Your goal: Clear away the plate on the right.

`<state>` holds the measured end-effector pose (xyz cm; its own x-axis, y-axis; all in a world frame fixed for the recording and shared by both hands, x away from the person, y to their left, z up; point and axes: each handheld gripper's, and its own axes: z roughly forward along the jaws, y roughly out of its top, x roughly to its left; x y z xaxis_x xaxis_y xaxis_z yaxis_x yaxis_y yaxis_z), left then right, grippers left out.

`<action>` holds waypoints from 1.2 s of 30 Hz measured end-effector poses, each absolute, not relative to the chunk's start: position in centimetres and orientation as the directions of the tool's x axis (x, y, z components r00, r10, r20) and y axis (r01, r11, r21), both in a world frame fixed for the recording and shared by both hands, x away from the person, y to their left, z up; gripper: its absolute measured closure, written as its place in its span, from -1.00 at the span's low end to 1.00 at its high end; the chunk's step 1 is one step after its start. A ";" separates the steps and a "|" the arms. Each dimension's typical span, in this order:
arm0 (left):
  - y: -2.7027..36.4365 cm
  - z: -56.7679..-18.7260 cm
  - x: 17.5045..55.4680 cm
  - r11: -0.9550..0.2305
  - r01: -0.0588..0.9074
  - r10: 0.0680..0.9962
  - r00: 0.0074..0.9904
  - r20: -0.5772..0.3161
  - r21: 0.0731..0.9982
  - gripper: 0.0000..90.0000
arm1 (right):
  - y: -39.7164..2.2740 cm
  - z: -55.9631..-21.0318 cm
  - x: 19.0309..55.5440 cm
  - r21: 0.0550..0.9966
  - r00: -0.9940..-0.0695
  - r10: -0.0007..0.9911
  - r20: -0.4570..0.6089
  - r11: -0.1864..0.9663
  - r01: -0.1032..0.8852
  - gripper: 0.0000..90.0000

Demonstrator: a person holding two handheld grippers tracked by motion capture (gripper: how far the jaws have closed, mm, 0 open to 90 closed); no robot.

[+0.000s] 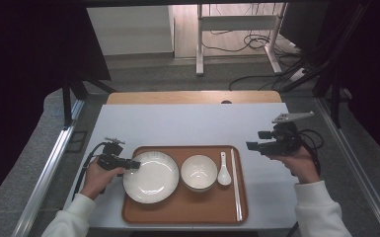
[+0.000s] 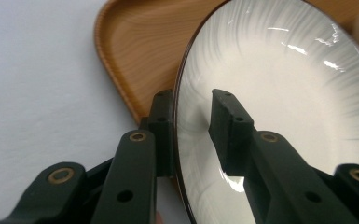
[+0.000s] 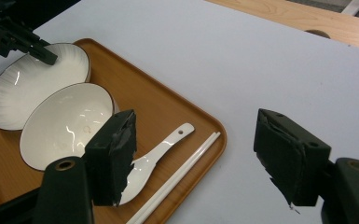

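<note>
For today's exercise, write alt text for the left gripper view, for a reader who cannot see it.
The left tongs straddle the rim of a white ribbed plate, one black jaw outside the rim and one over the plate's inside, with a gap showing at the inner jaw. The plate sits on a wooden tray on a pale table.

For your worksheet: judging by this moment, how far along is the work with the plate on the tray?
Done: the plate, bowl, spoon and chopsticks all lie on the tray. In hand: the left gripper straddles the plate's rim, one jaw outside and one over the inside, with gaps visible, so no firm grip. Left: probably whatever follows with the plate; the right gripper hovers open, empty.
</note>
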<state>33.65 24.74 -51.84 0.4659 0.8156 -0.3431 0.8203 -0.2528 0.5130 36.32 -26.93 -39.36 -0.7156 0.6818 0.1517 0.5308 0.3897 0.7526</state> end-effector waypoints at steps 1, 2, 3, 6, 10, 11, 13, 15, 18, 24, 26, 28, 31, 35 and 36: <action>24.7 -51.8 33.6 -0.255 0.817 0.815 0.470 -0.340 0.518 0.55 | -26.9 -39.4 36.3 0.752 -0.716 0.682 0.150 0.391 0.530 -0.34; 24.6 -51.9 33.6 -0.250 0.816 0.816 0.467 -0.341 0.521 0.53 | -26.9 -39.4 36.4 0.751 -0.715 0.683 0.151 0.391 0.532 -0.34; 24.6 -51.9 33.6 -0.250 0.816 0.816 0.467 -0.341 0.521 0.52 | -26.9 -39.4 36.4 0.753 -0.713 0.686 0.147 0.390 0.530 -0.34; 24.6 -51.7 33.6 -0.253 0.808 0.813 0.475 -0.336 0.532 0.46 | -26.9 -39.5 36.4 0.756 -0.706 0.694 0.141 0.385 0.529 -0.34; 24.9 -50.4 33.2 -0.222 0.784 0.824 0.469 -0.319 0.580 0.10 | -26.7 -39.5 36.3 0.753 -0.711 0.690 0.135 0.395 0.526 -0.35; 25.0 -49.8 33.0 -0.227 0.770 0.827 0.476 -0.300 0.597 -0.02 | -26.7 -39.6 36.3 0.752 -0.711 0.691 0.134 0.396 0.526 -0.35; 25.1 -48.3 32.3 -0.227 0.735 0.836 0.484 -0.259 0.639 -0.18 | -26.7 -39.6 36.2 0.755 -0.712 0.691 0.125 0.399 0.520 -0.35; 25.0 -47.4 31.7 -0.228 0.706 0.848 0.483 -0.220 0.670 -0.30 | -27.0 -39.8 35.8 0.779 -0.700 0.706 0.107 0.378 0.501 -0.35; 25.1 -45.3 29.9 -0.235 0.632 0.860 0.489 -0.145 0.738 -0.40 | -27.5 -40.3 35.2 0.803 -0.690 0.715 0.112 0.344 0.486 -0.35; 25.4 -43.9 27.7 -0.255 0.569 0.864 0.497 -0.081 0.782 -0.50 | -28.9 -42.5 33.7 0.796 -0.678 0.721 0.141 0.325 0.511 -0.36; 25.5 -43.7 27.5 -0.251 0.564 0.866 0.493 -0.077 0.786 -0.50 | -29.4 -43.1 33.7 0.789 -0.668 0.730 0.144 0.323 0.523 -0.38; 25.5 -43.6 27.5 -0.250 0.562 0.867 0.493 -0.077 0.789 -0.50 | -29.7 -43.4 33.9 0.785 -0.656 0.739 0.150 0.314 0.534 -0.39; 25.6 -43.3 27.6 -0.246 0.558 0.864 0.497 -0.082 0.793 -0.51 | -29.9 -43.4 34.1 0.796 -0.654 0.741 0.153 0.299 0.526 -0.42; 25.9 -43.1 27.4 -0.234 0.554 0.871 0.485 -0.081 0.799 -0.54 | -29.9 -43.3 34.2 0.812 -0.669 0.729 0.145 0.299 0.501 -0.46; 25.9 -43.1 27.4 -0.234 0.554 0.871 0.485 -0.081 0.799 -0.55 | -29.9 -43.4 34.3 0.813 -0.670 0.728 0.143 0.299 0.499 -0.46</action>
